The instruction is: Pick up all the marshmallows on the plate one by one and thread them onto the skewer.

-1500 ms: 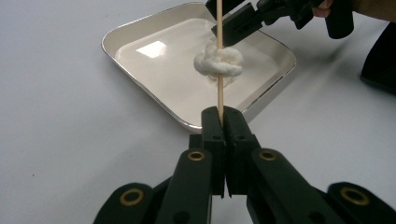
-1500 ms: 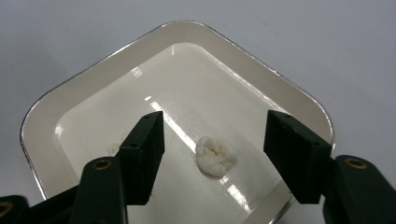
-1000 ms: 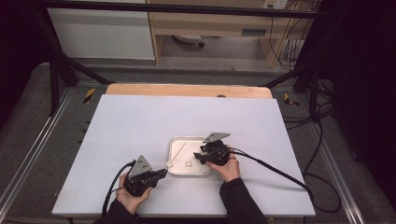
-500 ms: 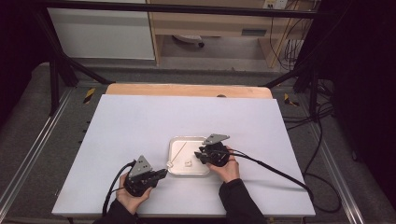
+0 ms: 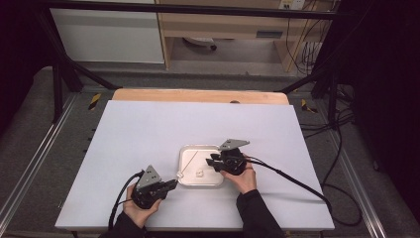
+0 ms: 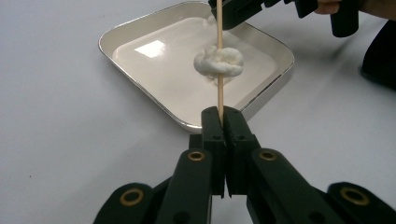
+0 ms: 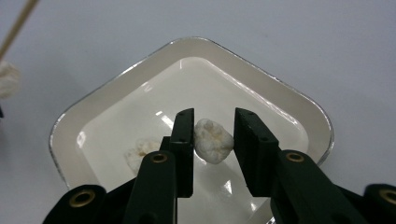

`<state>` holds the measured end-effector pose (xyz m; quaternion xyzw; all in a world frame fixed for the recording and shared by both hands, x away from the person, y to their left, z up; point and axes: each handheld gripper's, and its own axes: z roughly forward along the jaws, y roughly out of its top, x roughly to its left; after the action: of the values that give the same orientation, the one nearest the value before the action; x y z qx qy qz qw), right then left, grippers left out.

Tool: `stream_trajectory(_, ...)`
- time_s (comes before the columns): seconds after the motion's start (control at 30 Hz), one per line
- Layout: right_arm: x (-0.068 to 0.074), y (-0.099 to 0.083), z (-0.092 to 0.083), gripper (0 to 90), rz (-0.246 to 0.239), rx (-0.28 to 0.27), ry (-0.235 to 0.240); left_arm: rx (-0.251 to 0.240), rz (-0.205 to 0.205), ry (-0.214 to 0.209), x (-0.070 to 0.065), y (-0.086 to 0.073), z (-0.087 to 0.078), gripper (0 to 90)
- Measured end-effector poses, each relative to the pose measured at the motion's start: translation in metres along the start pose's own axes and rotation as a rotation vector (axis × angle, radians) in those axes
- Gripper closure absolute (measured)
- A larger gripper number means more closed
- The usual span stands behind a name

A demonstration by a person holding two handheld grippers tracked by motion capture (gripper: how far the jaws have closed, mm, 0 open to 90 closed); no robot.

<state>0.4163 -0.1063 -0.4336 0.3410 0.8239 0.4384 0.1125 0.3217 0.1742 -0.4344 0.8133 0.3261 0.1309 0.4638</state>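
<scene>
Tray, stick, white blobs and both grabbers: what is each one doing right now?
Tray: flat on the table.
Stick: pinched by the left gripper, over the tray.
Threaded blob: speared on the stick.
Other blob: between the right gripper's jaws.
Left gripper: shut.
Right gripper: jaws have just been closing, gripping the other blob.

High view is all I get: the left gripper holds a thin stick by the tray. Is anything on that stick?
Observer: Yes. The left gripper has its jaws shut on a skewer, and a white lump is threaded on it.
Operator: And the right gripper?
Observer: The right gripper has just been closing its jaws; a second lump sits pinched between its pads, over the tray.
Operator: Anything else in the tray?
Observer: One pale piece, partly hidden behind a jaw.
</scene>
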Motion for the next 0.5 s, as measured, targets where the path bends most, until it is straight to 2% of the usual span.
stream_trajectory(0.5, 0.004, 0.019, -0.038, 70.4, 0.134, -0.137, 0.162, -0.011, 0.005, 0.0, -0.001, 0.001, -0.002, 88.3)
